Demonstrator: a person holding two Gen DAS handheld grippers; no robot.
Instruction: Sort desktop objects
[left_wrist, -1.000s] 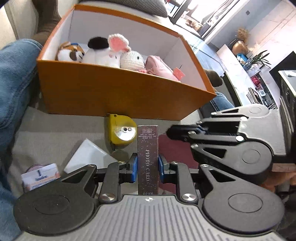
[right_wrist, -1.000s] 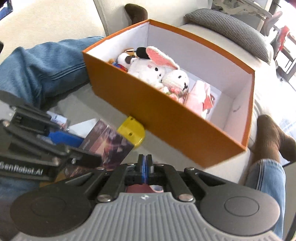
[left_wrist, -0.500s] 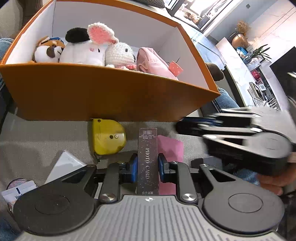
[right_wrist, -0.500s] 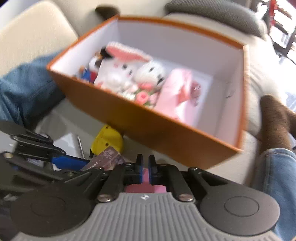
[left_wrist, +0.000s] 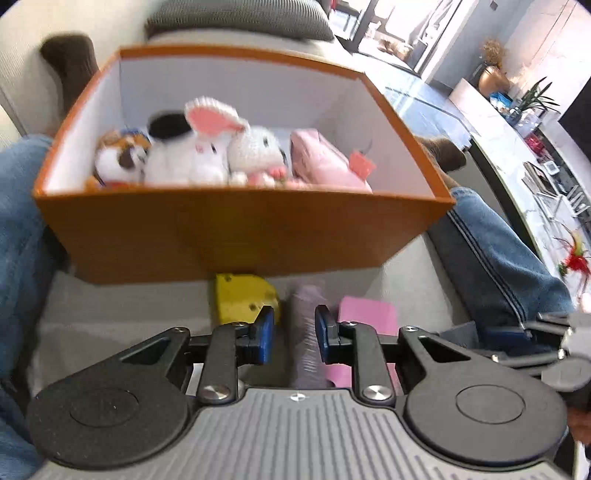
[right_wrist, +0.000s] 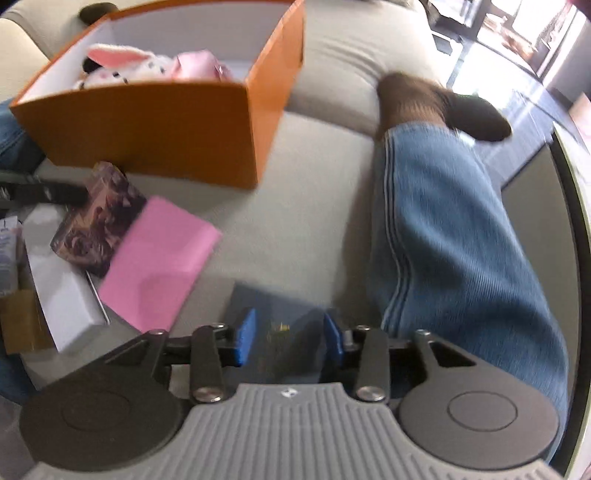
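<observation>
My left gripper (left_wrist: 294, 334) holds the purple photo card box (left_wrist: 306, 332) between its blue pads; the right pad touches it and a slim gap shows on the left. The box (right_wrist: 99, 218) also shows in the right wrist view, with the pink booklet (right_wrist: 159, 254) lying beside it on the grey cushion. My right gripper (right_wrist: 288, 338) is open over a dark blue booklet (right_wrist: 280, 328). The orange box (left_wrist: 240, 232) in front holds plush toys (left_wrist: 199, 155) and a pink pouch (left_wrist: 325, 162). A yellow tape measure (left_wrist: 242, 299) lies before the box.
Jeans-clad legs flank the cushion, left (left_wrist: 18, 236) and right (right_wrist: 454, 236). A white box (right_wrist: 62, 288) and small packets lie at the left in the right wrist view. The right gripper's body (left_wrist: 554, 350) shows at the left wrist view's right edge.
My right gripper has opened, let go of the pink booklet and swung right and down over the dark blue booklet. My left gripper has risen with the photo card box; the orange box's inside shows more.
</observation>
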